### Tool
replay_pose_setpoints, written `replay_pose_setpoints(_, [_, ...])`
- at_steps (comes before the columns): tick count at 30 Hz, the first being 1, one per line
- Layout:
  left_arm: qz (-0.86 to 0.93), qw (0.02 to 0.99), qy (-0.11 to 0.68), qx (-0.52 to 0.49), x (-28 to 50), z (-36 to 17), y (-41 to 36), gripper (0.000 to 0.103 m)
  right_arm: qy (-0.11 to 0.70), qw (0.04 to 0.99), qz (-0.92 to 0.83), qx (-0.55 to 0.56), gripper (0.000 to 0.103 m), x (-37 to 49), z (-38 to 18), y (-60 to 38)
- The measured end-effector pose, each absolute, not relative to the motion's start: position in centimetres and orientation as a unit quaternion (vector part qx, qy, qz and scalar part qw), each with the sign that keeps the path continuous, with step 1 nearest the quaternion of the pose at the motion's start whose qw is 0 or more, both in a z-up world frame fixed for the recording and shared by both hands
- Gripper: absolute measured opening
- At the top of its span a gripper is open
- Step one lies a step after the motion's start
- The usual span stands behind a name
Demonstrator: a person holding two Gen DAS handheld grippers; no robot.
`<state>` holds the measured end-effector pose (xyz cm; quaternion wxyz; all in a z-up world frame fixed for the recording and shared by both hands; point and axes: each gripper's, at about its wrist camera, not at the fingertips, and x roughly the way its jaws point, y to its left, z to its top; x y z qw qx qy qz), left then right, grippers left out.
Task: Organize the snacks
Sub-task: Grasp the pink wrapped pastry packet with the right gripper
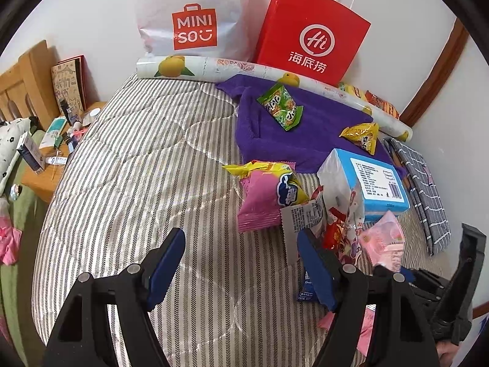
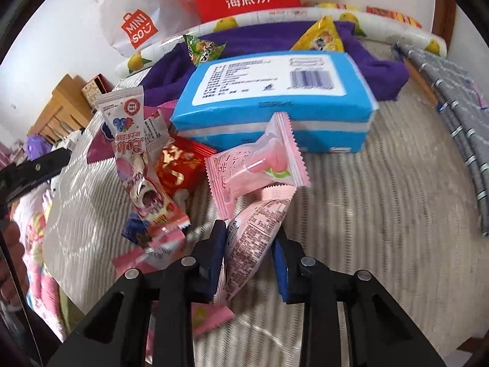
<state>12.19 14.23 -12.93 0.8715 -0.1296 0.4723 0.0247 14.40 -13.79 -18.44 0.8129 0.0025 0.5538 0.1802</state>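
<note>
Several snack packets lie on a striped bed cover (image 1: 137,183). In the right wrist view my right gripper (image 2: 250,232) is shut on a pale pink packet (image 2: 256,244) printed with small text. Just beyond it lie a pink peach packet (image 2: 259,168), a red packet (image 2: 177,168) and a strawberry-print packet (image 2: 131,140), in front of a blue tissue pack (image 2: 275,107). A green packet (image 1: 281,107) and a yellow packet (image 1: 360,136) rest on a purple towel (image 1: 305,140). My left gripper (image 1: 241,241) stands open over bare cover, just short of a pink wafer packet (image 1: 259,208).
A white Miniso bag (image 1: 189,21) and a red paper bag (image 1: 311,39) lean on the back wall behind a lemon-print roll (image 1: 244,68). A grey checked cloth (image 1: 424,195) lies at the right. A cluttered wooden bedside table (image 1: 45,177) stands at the left.
</note>
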Motion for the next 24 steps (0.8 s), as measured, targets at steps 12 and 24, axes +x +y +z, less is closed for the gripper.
replay_pose_setpoints(12, [0.028, 0.863, 0.488, -0.129, 12.2, -14.5, 14.1, 0.074, 0.526, 0.840, 0.123, -0.041, 0.055, 13.3, -17.8, -19.2])
replay_pose_setpoints(24, [0.015, 0.872, 0.478, -0.104, 12.8, -14.3, 13.7, 0.074, 0.496, 0.860, 0.102, -0.066, 0.037, 12.8, -19.1, -17.9])
